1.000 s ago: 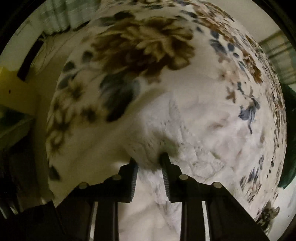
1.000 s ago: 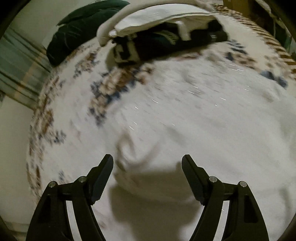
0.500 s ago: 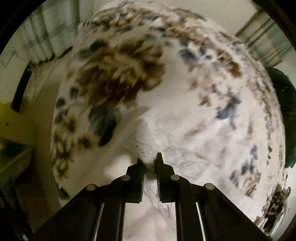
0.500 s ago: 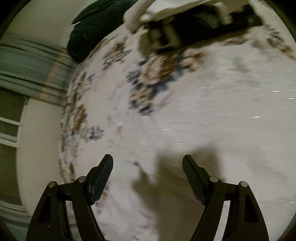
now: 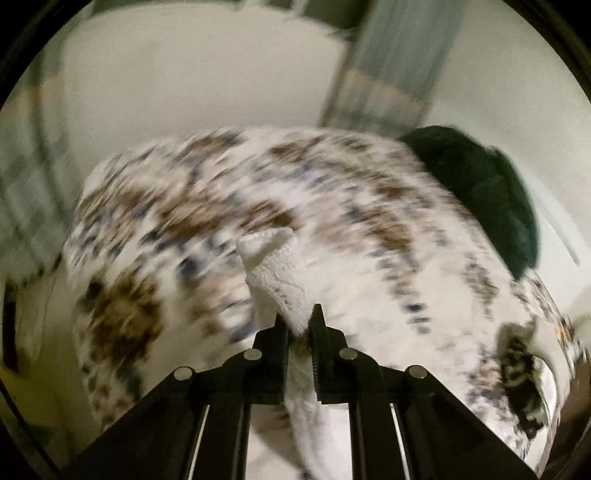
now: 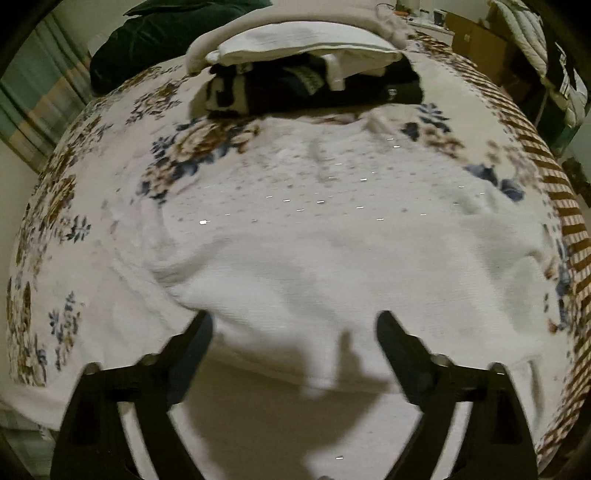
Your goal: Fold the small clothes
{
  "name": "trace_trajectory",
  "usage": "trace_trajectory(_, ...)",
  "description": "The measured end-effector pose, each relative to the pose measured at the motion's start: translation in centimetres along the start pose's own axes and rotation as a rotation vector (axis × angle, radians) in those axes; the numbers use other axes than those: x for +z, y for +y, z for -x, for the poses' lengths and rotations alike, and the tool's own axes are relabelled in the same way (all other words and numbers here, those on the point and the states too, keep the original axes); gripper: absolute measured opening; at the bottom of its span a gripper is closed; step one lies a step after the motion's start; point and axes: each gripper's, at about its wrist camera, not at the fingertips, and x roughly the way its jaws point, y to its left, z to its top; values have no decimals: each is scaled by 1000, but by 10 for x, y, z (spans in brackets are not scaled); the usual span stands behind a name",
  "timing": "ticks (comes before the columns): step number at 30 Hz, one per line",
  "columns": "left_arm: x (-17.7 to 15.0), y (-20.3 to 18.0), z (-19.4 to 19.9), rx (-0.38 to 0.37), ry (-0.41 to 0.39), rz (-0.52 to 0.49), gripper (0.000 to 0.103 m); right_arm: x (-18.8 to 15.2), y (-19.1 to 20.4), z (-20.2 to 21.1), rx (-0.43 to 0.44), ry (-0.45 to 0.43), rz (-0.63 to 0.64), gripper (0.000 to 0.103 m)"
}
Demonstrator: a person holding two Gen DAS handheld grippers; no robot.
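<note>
A white fuzzy garment (image 6: 332, 266) lies spread on the floral bed cover (image 6: 74, 177). In the left wrist view my left gripper (image 5: 299, 325) is shut on a corner of this white garment (image 5: 280, 280) and holds it lifted off the cover; the view is blurred. In the right wrist view my right gripper (image 6: 295, 328) is open and empty, hovering over the near edge of the garment, jaws wide apart.
A pile of dark and white clothes (image 6: 306, 77) under a white pillow sits at the far side of the bed. A dark green cushion (image 6: 166, 33) lies at the back left; it also shows in the left wrist view (image 5: 491, 199). Boxes stand at far right.
My left gripper closed on the white garment's corner and lifted it, the view swinging up toward the wall. My right gripper stayed open and swung back over the garment.
</note>
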Motion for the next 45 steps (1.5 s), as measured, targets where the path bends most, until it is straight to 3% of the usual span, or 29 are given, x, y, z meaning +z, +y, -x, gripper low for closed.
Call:
trace_trajectory(4, 0, -92, 22, -121, -42, -156, 8, 2, -38, 1, 15, 31, -62, 98)
trace_trajectory(8, -34, -193, 42, -283, -13, -305, 8, 8, -94, 12, 3, 26, -132, 98)
trace_trajectory(12, -105, -294, 63, -455, 75, -475, 8, 14, -155, 29, -29, 6, -205, 98)
trace_trajectory(16, -202, -376, 87, -595, 176, -646, 8, 14, -227, 41, -59, 8, -308, 98)
trace_trajectory(22, -332, -436, 104, -684, 350, -892, 9, 2, -307, 55, -110, 17, -396, 98)
trace_trajectory(25, -359, -436, 103, -672, 430, -938, 14, -4, -333, 58, -124, 26, -420, 98)
trace_trajectory(27, -358, -432, 101, -653, 444, -944, 40, -7, -342, 61, -107, 30, -437, 98)
trace_trajectory(28, -352, -424, 97, -643, 459, -929, 72, -7, -349, 63, -81, 33, -454, 98)
trace_trajectory(29, -344, -419, 90, -622, 467, -912, 92, -7, -351, 65, -61, 31, -466, 98)
trace_trajectory(32, -308, -384, 72, -535, 440, -829, 92, -4, -348, 71, 23, 23, -503, 98)
trace_trajectory(37, -263, -315, 23, -291, 407, -728, 92, 23, -320, 65, 178, 12, -502, 98)
trace_trajectory(42, -239, -268, -14, -148, 393, -675, 92, 43, -302, 20, 162, 55, -523, 96)
trace_trajectory(43, -234, -262, -18, -128, 379, -668, 92, 45, -302, 13, 170, 58, -533, 78)
trace_trajectory(44, -231, -259, -21, -119, 374, -663, 92, 47, -300, 5, 181, 64, -532, 37)
trace_trajectory(45, -226, -254, -24, -113, 367, -654, 92, 51, -296, 2, 159, 79, -512, 17)
